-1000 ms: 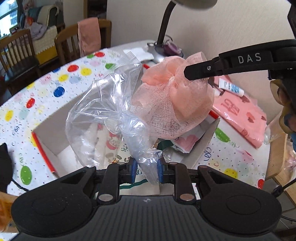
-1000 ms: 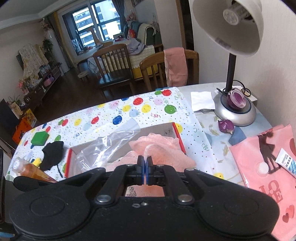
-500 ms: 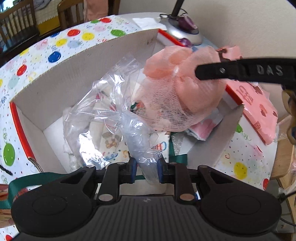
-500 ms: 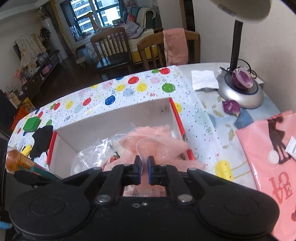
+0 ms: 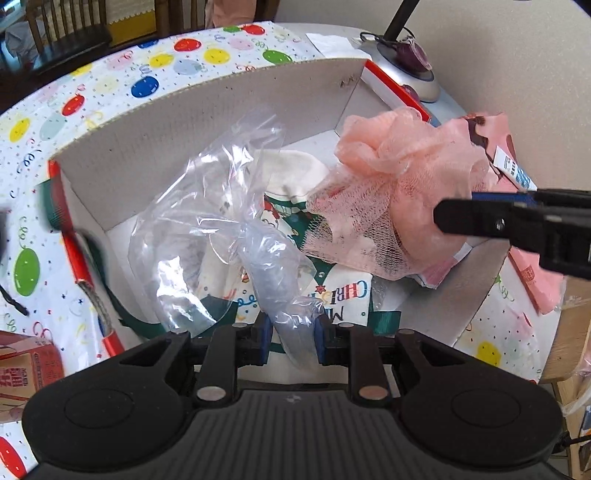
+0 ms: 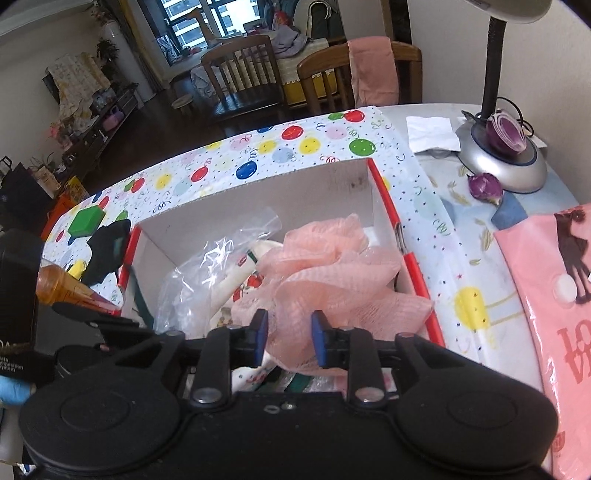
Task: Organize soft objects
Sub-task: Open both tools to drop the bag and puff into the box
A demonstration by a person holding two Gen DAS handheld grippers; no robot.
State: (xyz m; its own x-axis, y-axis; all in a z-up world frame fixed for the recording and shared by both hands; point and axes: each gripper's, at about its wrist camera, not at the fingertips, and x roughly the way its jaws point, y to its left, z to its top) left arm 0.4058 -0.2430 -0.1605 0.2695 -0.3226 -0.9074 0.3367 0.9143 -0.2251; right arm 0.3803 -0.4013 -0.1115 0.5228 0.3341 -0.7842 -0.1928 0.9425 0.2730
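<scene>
Pink net puff (image 6: 332,273) being let go into box (image 5: 207,122) by right gripper (image 6: 289,341), jaws just opened. Clear bag (image 5: 236,229) pinched by left gripper (image 5: 291,341). Next: bag to be dropped in too.

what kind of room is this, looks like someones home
Most likely a home living and dining area. Wooden dining chairs stand behind the table, a desk lamp sits on its corner, and tall windows show at the far end past cluttered household furniture.
</scene>
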